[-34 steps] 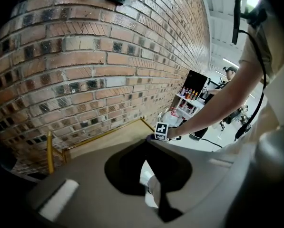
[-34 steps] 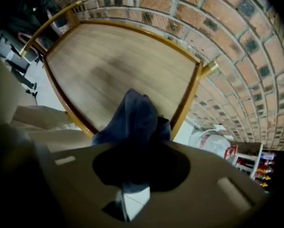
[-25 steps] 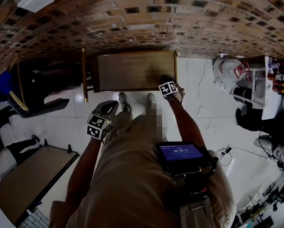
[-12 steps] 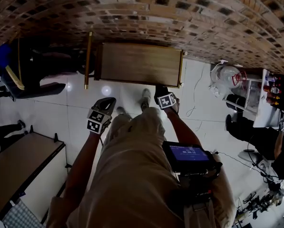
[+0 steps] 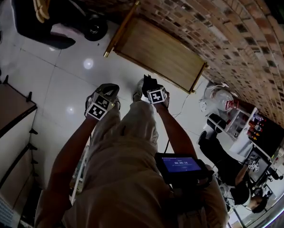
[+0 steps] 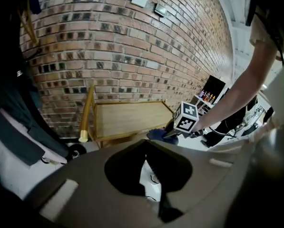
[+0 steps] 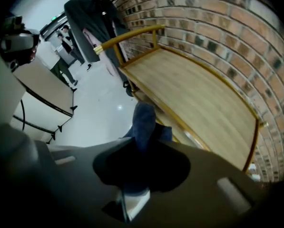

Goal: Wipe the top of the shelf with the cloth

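Observation:
The wooden shelf (image 5: pixel 161 53) stands against the brick wall, and its bare top also shows in the left gripper view (image 6: pixel 127 118) and the right gripper view (image 7: pixel 199 94). My right gripper (image 5: pixel 149 83) is shut on the blue cloth (image 7: pixel 144 122). It holds the cloth just off the shelf's front edge, over the floor. The cloth looks dark in the head view (image 5: pixel 147 81) and pokes out beside the marker cube in the left gripper view (image 6: pixel 160 135). My left gripper (image 5: pixel 108 90) hangs to the left over the floor, jaws together and holding nothing.
A brick wall (image 5: pixel 237 27) runs behind the shelf. A dark wheeled object (image 5: pixel 56 18) stands at the shelf's left end. A table (image 5: pixel 6 110) is at the left. A white fan (image 5: pixel 218 99) and a seated person (image 5: pixel 220 158) are at the right. A dark coat (image 7: pixel 92 18) hangs nearby.
The head view has swung, so the shelf now lies diagonally. My right gripper with the cloth has come off the shelf's front right corner toward me. The left gripper stays low.

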Demonstrator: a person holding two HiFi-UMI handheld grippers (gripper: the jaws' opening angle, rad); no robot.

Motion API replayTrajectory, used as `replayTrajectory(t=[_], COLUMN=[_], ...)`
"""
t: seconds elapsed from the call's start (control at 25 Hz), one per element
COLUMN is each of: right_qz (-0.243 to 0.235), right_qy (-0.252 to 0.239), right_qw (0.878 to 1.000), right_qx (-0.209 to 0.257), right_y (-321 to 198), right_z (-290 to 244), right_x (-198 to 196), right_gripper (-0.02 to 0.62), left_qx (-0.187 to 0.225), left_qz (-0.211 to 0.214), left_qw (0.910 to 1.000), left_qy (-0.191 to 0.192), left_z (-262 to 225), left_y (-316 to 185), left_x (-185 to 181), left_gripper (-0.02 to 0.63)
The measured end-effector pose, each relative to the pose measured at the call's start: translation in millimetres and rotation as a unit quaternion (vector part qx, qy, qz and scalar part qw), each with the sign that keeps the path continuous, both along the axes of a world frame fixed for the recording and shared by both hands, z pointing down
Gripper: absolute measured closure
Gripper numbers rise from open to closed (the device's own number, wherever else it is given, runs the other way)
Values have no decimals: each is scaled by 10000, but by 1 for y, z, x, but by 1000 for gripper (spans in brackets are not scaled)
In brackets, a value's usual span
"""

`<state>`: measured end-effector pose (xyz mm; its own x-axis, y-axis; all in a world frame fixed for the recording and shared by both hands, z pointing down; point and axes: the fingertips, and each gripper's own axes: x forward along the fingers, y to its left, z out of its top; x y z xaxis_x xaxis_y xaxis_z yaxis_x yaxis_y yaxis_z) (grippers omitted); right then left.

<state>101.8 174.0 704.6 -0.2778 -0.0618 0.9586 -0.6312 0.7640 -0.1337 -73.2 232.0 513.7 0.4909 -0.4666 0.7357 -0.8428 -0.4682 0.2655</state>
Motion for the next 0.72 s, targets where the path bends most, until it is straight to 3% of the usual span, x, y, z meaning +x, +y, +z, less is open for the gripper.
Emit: replayTrajectory(t=[0.2,0.48,0.72], right_qz=[-646,-509,-769], right_qy=[-148,-206,229], right_qw=[9975,9966,9907], right_qx=[253,614,1102], right_y=[-1,-21,-44], right_z=[22,89,156], right_x=[-90,-188,-233], right_gripper=[520,520,520], left_qx=[-164,-404,-693], left_qz=[-647,-1180,-1426], left_qw=[9978,9922,9873], left_qy=[-40,19,74], left_z=[33,68,89], left_y=[44,92,115], left_x=[-45,-83,-100], left_gripper=[603,604,603])
